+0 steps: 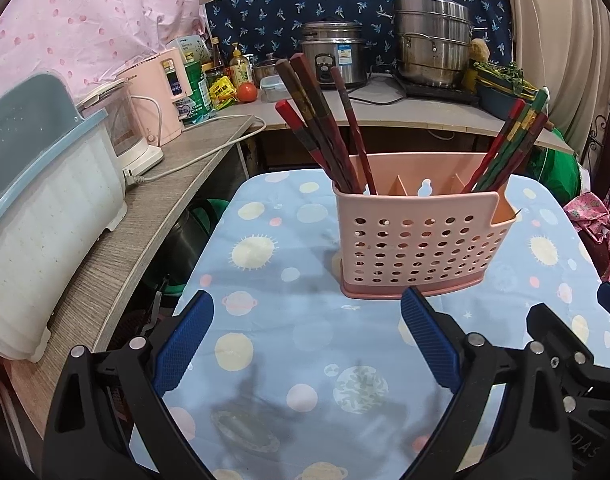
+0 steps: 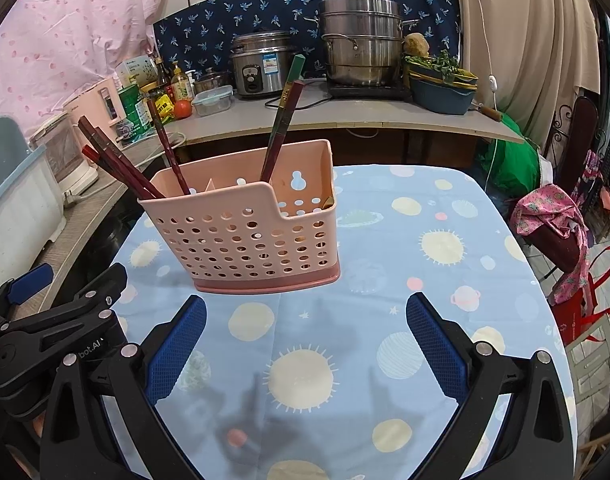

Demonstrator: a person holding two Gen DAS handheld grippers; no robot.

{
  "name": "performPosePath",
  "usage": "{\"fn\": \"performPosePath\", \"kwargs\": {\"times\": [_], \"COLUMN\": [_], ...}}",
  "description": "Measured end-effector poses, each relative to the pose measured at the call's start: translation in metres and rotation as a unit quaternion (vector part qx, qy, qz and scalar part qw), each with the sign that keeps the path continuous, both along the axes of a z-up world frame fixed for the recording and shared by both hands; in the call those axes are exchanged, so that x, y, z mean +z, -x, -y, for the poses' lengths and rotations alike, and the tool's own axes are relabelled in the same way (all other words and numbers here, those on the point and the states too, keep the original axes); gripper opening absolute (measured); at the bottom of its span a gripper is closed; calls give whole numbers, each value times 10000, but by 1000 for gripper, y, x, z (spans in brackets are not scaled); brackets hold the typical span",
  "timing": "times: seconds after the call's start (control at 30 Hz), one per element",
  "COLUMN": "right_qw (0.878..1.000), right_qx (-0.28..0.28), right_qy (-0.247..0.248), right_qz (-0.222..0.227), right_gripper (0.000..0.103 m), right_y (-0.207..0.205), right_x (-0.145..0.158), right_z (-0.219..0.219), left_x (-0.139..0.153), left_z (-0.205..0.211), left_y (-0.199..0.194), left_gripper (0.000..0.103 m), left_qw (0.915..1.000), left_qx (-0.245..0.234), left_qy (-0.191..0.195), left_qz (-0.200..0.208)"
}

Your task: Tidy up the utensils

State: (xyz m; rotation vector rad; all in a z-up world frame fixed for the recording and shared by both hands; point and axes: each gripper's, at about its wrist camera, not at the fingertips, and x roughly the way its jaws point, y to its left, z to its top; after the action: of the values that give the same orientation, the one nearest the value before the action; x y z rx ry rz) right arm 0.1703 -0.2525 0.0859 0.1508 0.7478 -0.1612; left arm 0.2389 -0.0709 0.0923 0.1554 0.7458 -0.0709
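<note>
A pink perforated utensil holder (image 1: 417, 240) stands on the blue planet-print tablecloth (image 1: 289, 320); it also shows in the right wrist view (image 2: 245, 236). Several dark red chopsticks (image 1: 325, 128) lean in its left compartment, and several red-green chopsticks (image 1: 509, 144) lean in its right one. In the right wrist view the red ones (image 2: 125, 164) are on the left and the green-tipped ones (image 2: 283, 116) further right. My left gripper (image 1: 307, 312) is open and empty, just in front of the holder. My right gripper (image 2: 305, 316) is open and empty, also in front of it.
A wooden side counter (image 1: 153, 216) on the left carries a white-and-grey bin (image 1: 45, 216) and a kettle (image 1: 129, 128). The back counter (image 2: 345, 120) holds a rice cooker (image 2: 261, 64), a steel steamer pot (image 2: 361, 44), bottles and a tomato. Bags (image 2: 557, 232) sit right of the table.
</note>
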Motion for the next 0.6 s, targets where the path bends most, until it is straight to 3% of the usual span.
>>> {"fn": "performPosePath", "kwargs": {"times": [0.6], "right_qw": [10000], "right_qx": [4], "right_qy": [-61], "right_qz": [-2], "right_gripper": [97], "right_y": [-4], "right_x": [-2], "right_z": [0], "left_x": [0], "left_z": [-2], "left_y": [-2], "left_gripper": [89], "left_qw": [10000], "left_qx": [13], "left_qy": [-45], "left_qz": [-33]}}
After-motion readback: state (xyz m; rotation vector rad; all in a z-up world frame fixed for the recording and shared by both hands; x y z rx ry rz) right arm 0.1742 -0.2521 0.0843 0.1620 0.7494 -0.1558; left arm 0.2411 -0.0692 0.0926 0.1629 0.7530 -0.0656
